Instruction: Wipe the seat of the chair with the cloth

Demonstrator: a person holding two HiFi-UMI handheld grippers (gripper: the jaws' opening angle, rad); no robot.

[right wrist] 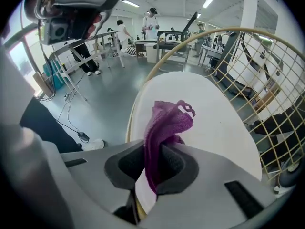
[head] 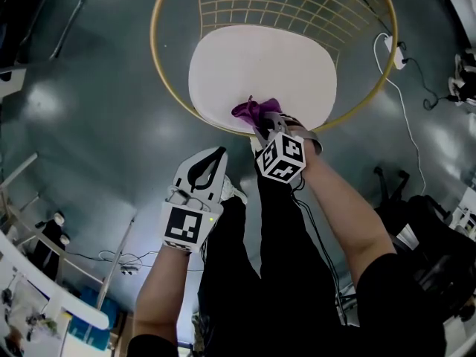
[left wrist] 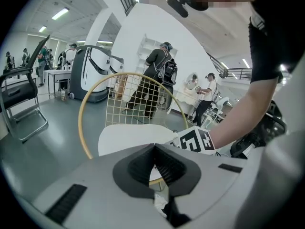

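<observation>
Seat (head: 260, 65) of the chair (head: 158, 58): white and bare inside the yellow rim, viewed from above. Right gripper (head: 262, 122): clamped firmly on the purple cloth (head: 251, 110), with a bunched tuft sticking out past the tips, right at the near edge of the seat. Cannot tell whether touching the surface or hanging just over it. Left gripper (head: 214, 156): jaws pressed together with nothing between, held aside above the floor (head: 89, 125), near the seat edge but apart from the chair.

Looks like the very start of the wiping, with almost all of the seat not yet covered. Risks from here, as a judgement only:
- rubs with too little cloth exposed, and so scrapes the seat with the hard tips instead of the fabric;
- loses the tuft out of the jaws if dragged under strong pressure;
- pushes the light chair away across the smooth floor, with no support from the other gripper;
- catches the loose threads on the wire back (head: 297, 2) at the far side.
</observation>
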